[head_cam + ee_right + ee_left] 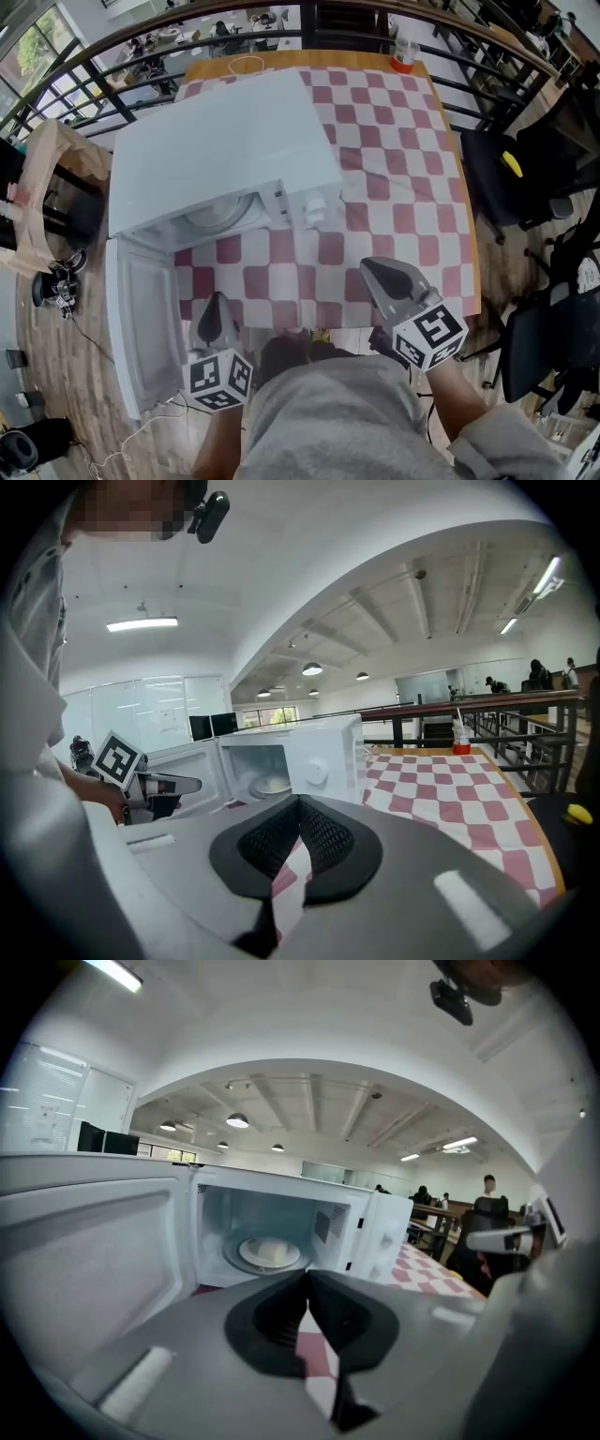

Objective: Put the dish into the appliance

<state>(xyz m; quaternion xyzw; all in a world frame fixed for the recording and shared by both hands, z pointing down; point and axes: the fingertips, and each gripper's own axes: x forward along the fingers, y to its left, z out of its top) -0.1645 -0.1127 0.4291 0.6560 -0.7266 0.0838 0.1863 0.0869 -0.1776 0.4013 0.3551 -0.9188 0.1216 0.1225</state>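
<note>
The white microwave (225,141) stands on the left of the red-and-white checkered table (403,187), its door (139,319) swung open toward me. A white dish with something pale on it (270,1252) rests on the turntable inside, also seen as the dish (217,214) from the head view and the dish (272,785) from the right. My left gripper (217,300) hovers at the table's near edge beside the open door, jaws shut and empty (307,1274). My right gripper (377,268) hangs over the near right of the table, jaws shut, nothing held (300,799).
A small clear container with a red base (404,56) stands at the table's far edge, a white cable (246,64) near it. A dark railing (309,19) runs behind the table. Black chairs (506,178) stand to the right, one bearing a yellow thing (511,164).
</note>
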